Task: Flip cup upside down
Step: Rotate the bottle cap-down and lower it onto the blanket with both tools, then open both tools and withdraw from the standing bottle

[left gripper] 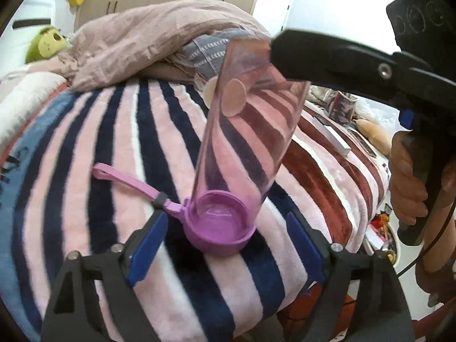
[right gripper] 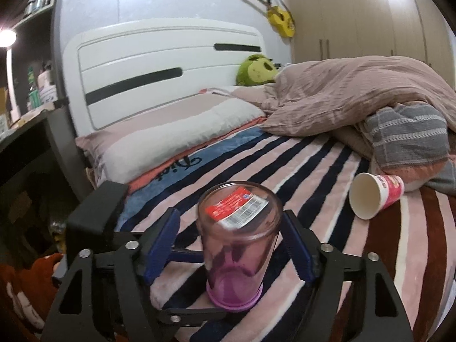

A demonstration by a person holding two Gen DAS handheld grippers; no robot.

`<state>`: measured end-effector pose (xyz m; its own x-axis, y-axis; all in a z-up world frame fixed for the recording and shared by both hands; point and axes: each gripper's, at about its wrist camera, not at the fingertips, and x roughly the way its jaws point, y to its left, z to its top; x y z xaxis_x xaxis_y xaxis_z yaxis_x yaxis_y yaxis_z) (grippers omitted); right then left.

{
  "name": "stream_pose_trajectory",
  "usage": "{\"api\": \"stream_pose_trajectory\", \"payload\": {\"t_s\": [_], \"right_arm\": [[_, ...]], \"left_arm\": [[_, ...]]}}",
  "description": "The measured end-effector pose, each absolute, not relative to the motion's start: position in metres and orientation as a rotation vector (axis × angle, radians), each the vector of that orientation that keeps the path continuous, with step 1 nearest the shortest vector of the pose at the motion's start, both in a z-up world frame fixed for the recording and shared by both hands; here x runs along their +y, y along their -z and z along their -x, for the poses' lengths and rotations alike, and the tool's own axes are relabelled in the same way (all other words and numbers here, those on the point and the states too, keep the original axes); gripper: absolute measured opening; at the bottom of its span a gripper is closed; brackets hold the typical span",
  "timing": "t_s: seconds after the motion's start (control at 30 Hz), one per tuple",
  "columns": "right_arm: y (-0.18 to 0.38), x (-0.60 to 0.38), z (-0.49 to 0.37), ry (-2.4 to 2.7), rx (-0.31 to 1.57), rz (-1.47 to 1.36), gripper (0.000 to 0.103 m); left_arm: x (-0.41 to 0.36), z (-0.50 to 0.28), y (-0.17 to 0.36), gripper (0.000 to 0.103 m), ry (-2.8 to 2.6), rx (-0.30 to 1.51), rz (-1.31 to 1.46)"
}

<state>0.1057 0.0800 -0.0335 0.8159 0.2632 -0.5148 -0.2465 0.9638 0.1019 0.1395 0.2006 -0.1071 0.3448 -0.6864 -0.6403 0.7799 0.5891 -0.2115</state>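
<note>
A clear pink cup point(left gripper: 245, 131) with a purple lid point(left gripper: 219, 228) and strap stands lid-down on the striped blanket point(left gripper: 85, 148). In the right wrist view the cup point(right gripper: 239, 236) shows its base up, with a red label. My right gripper point(right gripper: 232, 245) has its blue fingers on both sides of the cup's upper part; a small gap shows at the left finger. In the left wrist view one right finger point(left gripper: 327, 57) lies against the cup's top. My left gripper point(left gripper: 228, 242) is open, its fingers on either side of the lid, apart from it.
A paper cup point(right gripper: 373, 196) lies on its side on the blanket to the right. A crumpled pink duvet point(right gripper: 356, 91) and grey cloth point(right gripper: 410, 136) pile at the back. A pillow point(right gripper: 176, 136) and white headboard point(right gripper: 159, 65) lie ahead. The bed edge drops off to the right in the left wrist view point(left gripper: 364, 228).
</note>
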Motion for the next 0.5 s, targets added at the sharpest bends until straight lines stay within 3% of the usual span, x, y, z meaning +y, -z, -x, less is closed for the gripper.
{"api": "stream_pose_trajectory", "payload": {"t_s": [0.1, 0.17, 0.3, 0.5], "right_arm": [[0.024, 0.073, -0.092, -0.218, 0.523, -0.065, 0.081], [0.018, 0.067, -0.082, -0.17, 0.507, -0.08, 0.091], [0.004, 0.063, -0.055, -0.062, 0.501, -0.071, 0.102], [0.0, 0.071, -0.025, -0.017, 0.532, -0.03, 0.103]], "left_arm": [[0.21, -0.13, 0.093, 0.087, 0.884, 0.722, -0.161], [0.217, -0.126, 0.081, 0.089, 0.835, 0.703, -0.161], [0.234, -0.115, 0.054, 0.099, 0.762, 0.677, -0.14], [0.247, -0.102, 0.02, 0.102, 0.658, 0.668, -0.099]]}}
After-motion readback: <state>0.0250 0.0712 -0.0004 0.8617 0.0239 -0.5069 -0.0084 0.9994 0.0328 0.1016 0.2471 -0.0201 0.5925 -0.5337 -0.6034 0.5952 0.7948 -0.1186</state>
